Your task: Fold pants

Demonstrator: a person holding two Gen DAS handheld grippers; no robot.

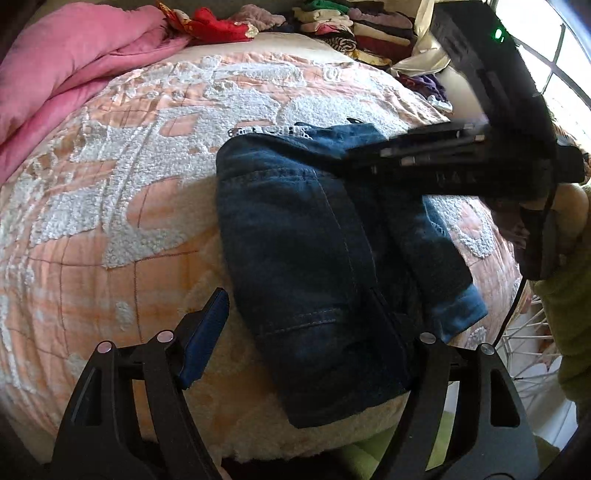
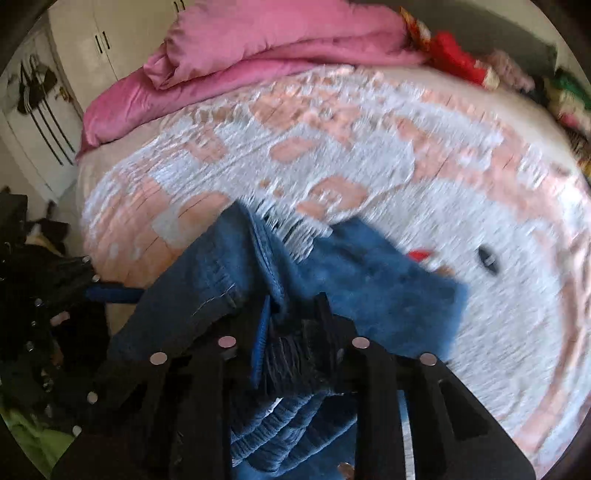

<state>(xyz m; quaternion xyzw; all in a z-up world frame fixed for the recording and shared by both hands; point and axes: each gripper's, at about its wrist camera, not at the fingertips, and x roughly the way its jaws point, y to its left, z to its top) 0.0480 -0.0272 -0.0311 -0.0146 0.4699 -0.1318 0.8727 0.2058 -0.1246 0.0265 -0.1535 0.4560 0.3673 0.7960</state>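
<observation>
- Left wrist view: jeans seen folded into a compact bundle on the bedspread; left gripper spread wide, nothing gripped.
- Right gripper clamped narrow on denim at 6 o'clock; final fold judged unfinished.

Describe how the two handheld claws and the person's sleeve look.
Both claws are matte black plastic frames with round silver fasteners on their linkages. The left claw has blue pads on its fingers; the right claw has them too. Its body carries a green indicator light and a black cable. The sleeve is fuzzy yellow-green.
</observation>
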